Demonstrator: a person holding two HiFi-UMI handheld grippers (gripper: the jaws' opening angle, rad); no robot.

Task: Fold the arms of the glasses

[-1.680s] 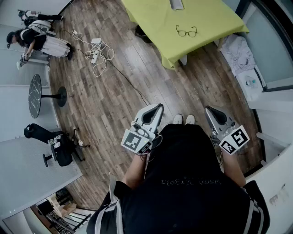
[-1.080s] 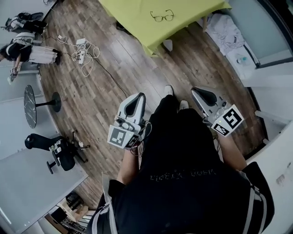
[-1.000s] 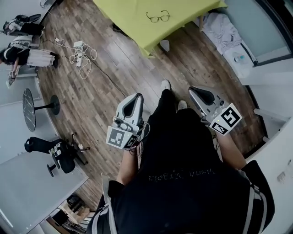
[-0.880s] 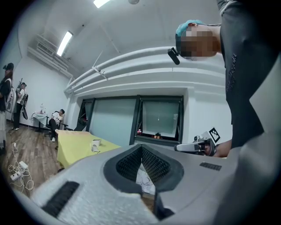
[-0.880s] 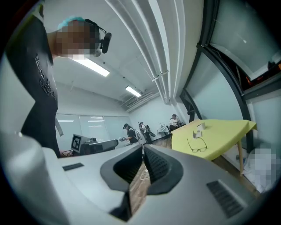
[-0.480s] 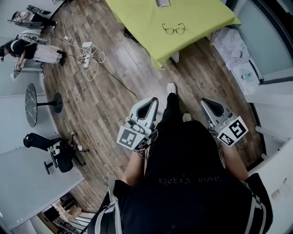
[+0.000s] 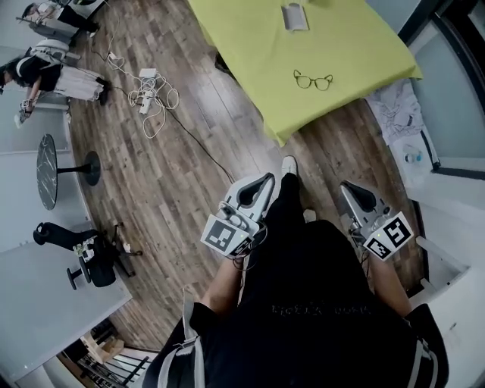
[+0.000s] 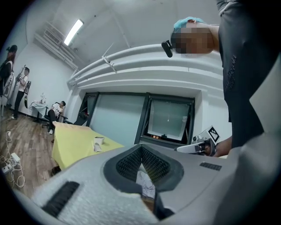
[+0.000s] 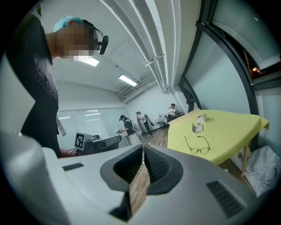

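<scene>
The glasses have thin dark frames and lie with both arms spread on the yellow-green tablecloth, well ahead of me. In the right gripper view the glasses rest near the table's front edge. My left gripper and right gripper hang at waist height over the wooden floor, far short of the table. In its own view, the left gripper has its jaws closed together with nothing between them, and so does the right gripper. The left gripper view does not show the glasses.
A small white holder stands on the table behind the glasses. A power strip with tangled cables lies on the floor to the left, near a round black side table and an office chair. White cloth lies right of the table. People are at far left.
I have stepped toward the table, so the glasses now sit lower and nearer in the head view. Both grippers stayed shut at waist height.
</scene>
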